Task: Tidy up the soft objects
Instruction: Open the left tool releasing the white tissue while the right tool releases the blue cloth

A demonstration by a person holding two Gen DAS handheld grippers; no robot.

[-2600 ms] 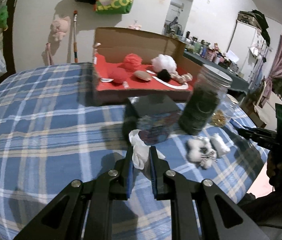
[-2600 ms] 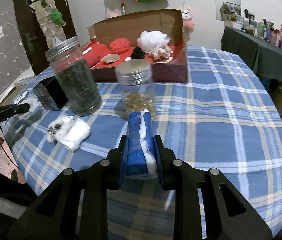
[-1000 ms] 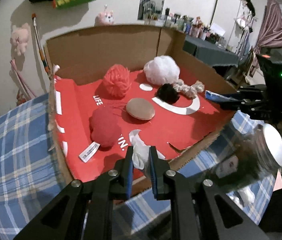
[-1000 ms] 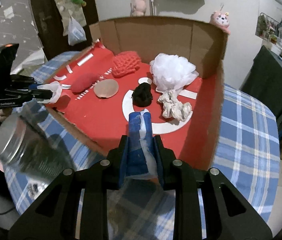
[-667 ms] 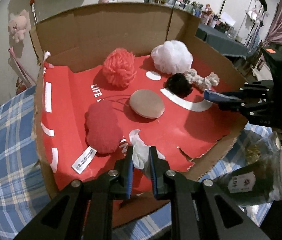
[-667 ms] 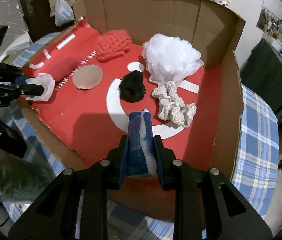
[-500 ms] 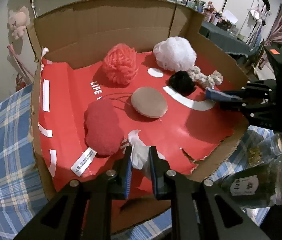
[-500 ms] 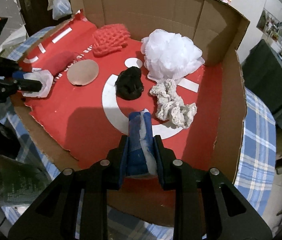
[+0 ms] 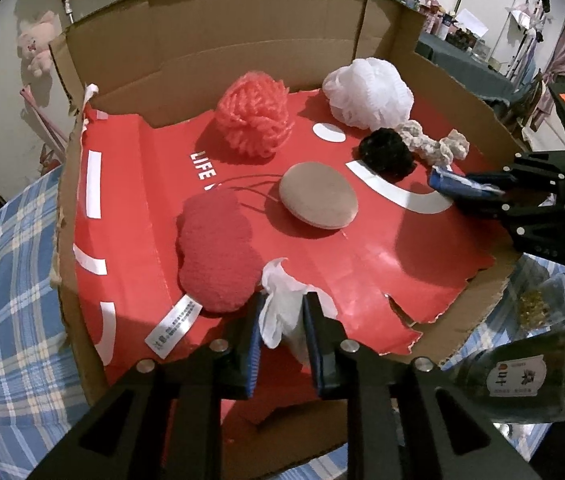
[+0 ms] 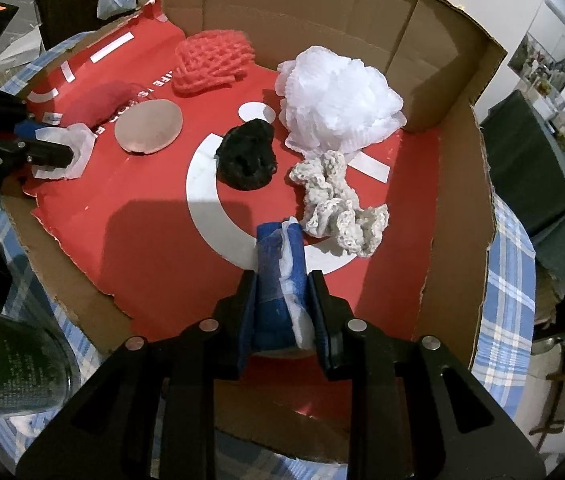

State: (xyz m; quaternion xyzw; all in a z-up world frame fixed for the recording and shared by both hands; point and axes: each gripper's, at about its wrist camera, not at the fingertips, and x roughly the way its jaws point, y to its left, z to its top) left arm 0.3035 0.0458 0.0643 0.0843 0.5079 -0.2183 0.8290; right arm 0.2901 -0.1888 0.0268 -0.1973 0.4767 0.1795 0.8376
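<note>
Placing step, both loads already low over the red floor of the cardboard box. Left gripper with jaws just been opening, crumpled white tissue between them, seemingly touched by both pads, though hard to tell. Tissue at six o'clock on the floor, red plush at its ten o'clock. Right gripper clamped on a blue-and-white cloth roll, crocheted scrunchie at its one o'clock. Next, probably: spread both pairs of fingers fully, then lift clear without dragging either soft, springy wad along.
</note>
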